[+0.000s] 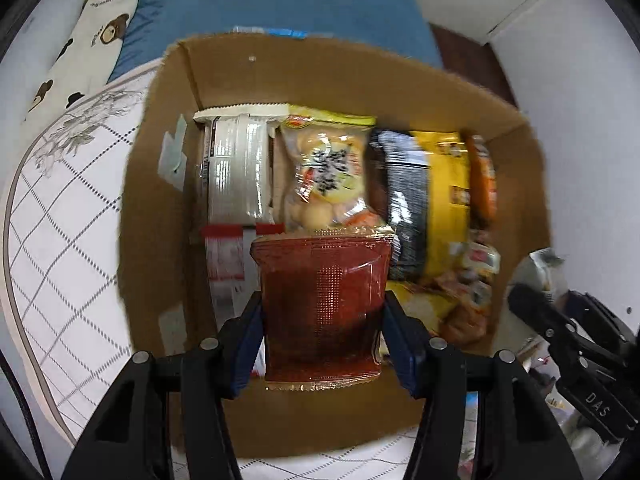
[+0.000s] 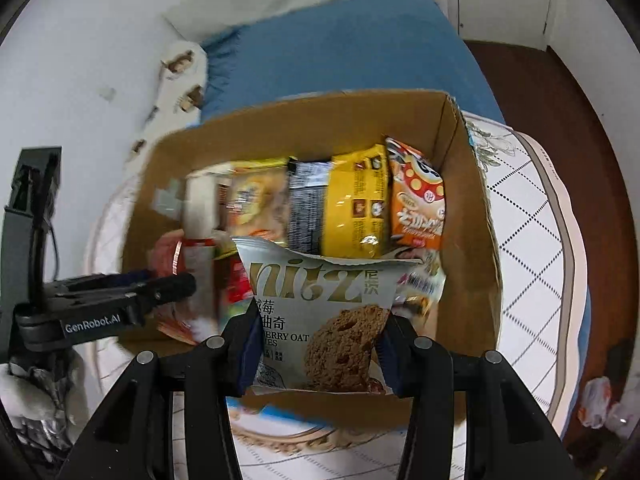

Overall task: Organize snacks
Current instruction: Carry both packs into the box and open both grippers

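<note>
A red sachet is clamped between the left gripper fingers, a cookie pack between the right gripper fingers, both gripped by the side edges so they hang upright. Beyond the fingertips, the box is seen with snacks stood in a row, apparently to keep them sorted

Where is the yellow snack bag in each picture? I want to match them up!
Left wrist view: the yellow snack bag stands right of centre in the cardboard box, between a dark striped bag and an orange one.
Right wrist view: the yellow snack bag is just above centre, with the same neighbours.
Shared landmark: the cardboard box, on the blue sheet.
</note>
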`<state>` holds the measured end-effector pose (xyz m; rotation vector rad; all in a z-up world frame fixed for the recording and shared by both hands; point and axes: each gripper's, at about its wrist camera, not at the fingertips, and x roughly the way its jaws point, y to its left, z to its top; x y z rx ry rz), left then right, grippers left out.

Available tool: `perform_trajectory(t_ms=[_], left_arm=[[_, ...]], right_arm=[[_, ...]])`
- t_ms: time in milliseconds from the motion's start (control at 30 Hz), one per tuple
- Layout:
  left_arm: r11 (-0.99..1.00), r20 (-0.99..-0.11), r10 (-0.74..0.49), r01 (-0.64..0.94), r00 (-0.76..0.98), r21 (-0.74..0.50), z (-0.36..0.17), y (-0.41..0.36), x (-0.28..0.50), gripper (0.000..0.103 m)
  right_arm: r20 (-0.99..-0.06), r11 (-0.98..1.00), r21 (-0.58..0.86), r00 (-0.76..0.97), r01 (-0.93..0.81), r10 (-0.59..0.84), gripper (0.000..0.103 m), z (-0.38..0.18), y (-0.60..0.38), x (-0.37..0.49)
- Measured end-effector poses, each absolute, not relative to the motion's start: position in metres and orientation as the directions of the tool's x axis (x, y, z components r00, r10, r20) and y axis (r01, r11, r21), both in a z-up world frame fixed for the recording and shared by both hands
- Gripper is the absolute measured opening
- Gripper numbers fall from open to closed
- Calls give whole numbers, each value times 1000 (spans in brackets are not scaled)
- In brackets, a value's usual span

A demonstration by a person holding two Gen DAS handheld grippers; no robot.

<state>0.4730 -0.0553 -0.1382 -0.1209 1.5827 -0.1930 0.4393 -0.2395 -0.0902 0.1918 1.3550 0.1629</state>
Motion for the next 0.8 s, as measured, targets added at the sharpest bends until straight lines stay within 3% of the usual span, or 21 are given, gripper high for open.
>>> perform_trajectory(t_ms=[167, 400, 433, 467, 533, 567, 800], left_arm=[[984, -981, -174, 19, -90, -177, -184, -47, 497, 54], [985, -979, -168, 23, -114, -172, -201, -46, 499, 55], [985, -980, -166, 24, -113, -170, -202, -46, 500, 56], [987, -982, -159, 17, -101, -162, -201, -45, 501, 58], [989, -986, -148, 10, -71, -150, -197, -42, 503, 79], [990, -988, -143, 4, -50, -144, -191, -39, 503, 88], [992, -992, -129, 10, -5, -129, -173, -35, 502, 88]], right_arm=[[-970, 983, 186, 158, 3, 183, 51, -121, -232, 458], [-982, 987, 159, 108, 9, 157, 53, -147, -224, 472], [-983, 987, 160, 91, 13, 158, 58, -151, -224, 474], [-984, 987, 159, 78, 19, 157, 76, -155, -223, 476], [-988, 990, 140, 74, 13, 138, 101, -158, -223, 476], [-990, 993, 120, 82, 11, 119, 101, -157, -223, 475], [-991, 998, 63, 117, 16, 61, 101, -149, -227, 465]])
